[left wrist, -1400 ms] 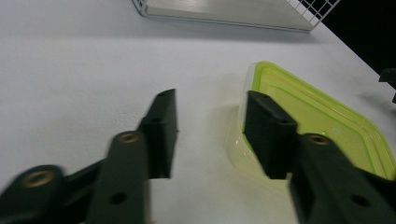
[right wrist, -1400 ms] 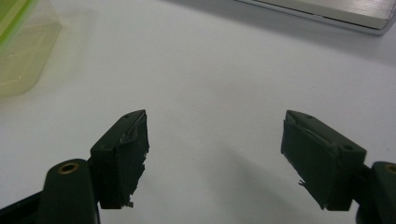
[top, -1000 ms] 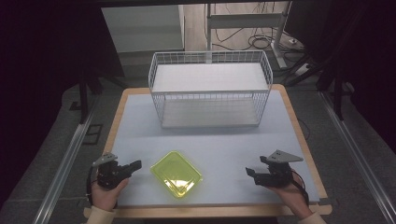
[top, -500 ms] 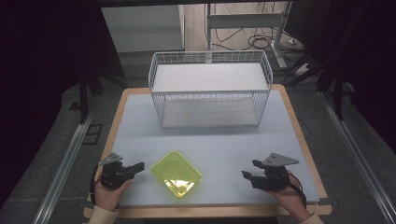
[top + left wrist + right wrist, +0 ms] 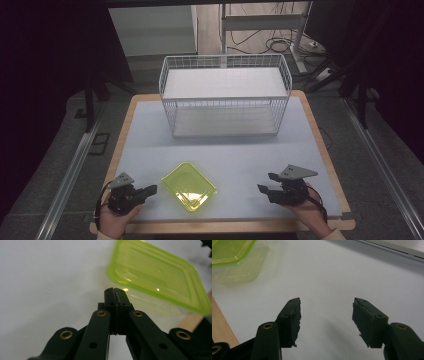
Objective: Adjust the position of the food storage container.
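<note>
A lime-green plastic container (image 5: 189,186) lies on the white mat (image 5: 240,155) near the front edge, between my two grippers. My left gripper (image 5: 152,189) rests just to its left, shut with nothing between its fingers. In the left gripper view the closed tips (image 5: 115,291) point at the container (image 5: 160,287), a short gap away. My right gripper (image 5: 266,182) sits farther off on the container's right and is open. Its jaws have just narrowed a little. Between them (image 5: 325,312) there is only bare mat, and the container (image 5: 232,255) lies at the top left.
A white wire basket (image 5: 225,117) stands at the back middle of the table. The mat's wooden border (image 5: 125,120) runs around it, and dark floor with metal rails (image 5: 65,175) lies beyond. Bare mat lies between the basket and the container.
My left gripper has edged slightly toward the container and the near edge. My right gripper's jaws have narrowed while the hand stayed about where it was.
</note>
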The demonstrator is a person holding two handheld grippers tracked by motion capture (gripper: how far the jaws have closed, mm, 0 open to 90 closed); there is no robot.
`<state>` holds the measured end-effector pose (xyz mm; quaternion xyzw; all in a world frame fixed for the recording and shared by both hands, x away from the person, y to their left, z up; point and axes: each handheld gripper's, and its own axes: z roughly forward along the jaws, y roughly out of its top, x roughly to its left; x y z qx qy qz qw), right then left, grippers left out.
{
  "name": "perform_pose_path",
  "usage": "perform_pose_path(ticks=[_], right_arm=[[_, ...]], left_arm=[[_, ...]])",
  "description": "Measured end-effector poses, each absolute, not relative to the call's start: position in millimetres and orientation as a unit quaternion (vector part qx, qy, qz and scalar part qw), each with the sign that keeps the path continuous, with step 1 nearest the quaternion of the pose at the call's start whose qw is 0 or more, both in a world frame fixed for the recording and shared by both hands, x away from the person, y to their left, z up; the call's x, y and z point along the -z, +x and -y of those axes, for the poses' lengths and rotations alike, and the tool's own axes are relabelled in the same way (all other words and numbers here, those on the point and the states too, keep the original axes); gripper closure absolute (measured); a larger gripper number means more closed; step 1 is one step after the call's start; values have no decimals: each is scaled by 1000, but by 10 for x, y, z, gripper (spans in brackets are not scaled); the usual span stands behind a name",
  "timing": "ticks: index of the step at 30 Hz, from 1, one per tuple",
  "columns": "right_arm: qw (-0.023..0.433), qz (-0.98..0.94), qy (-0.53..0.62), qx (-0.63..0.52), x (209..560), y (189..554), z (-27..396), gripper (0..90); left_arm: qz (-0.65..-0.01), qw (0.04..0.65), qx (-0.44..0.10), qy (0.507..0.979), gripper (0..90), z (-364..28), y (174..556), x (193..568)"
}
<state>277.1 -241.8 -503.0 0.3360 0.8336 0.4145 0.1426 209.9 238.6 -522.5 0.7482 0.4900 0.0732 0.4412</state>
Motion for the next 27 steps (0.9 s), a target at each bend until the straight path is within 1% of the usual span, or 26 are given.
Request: perform_pose_path(ticks=[3,4,5,9,12,17,27], right_arm=[[143,-833,336,-416,5023,2767,2413,394],[143,-833,336,-416,5023,2767,2413,394],[142,-833,336,-416,5025,2770,2409,394],[143,-833,336,-416,5027,2770,2411,392],[143,-833,338,-415,5025,2775,2422,392],[141,-833,339,-414,5035,2780,2413,390],[140,-833,340,-414,5035,2781,2414,389]], left_arm=[[-461,419,-65,780,897,-2184,2002,5270],[-461,419,-65,780,897,-2184,2002,5270],[-445,409,-55,795,897,-2071,1981,5309],[-424,402,-44,810,897,-1933,1957,5334],[-408,411,-35,815,897,-1827,1938,5324],[-397,408,-31,822,897,-1719,1948,5339],[-388,398,-22,831,897,-1510,1987,5338]])
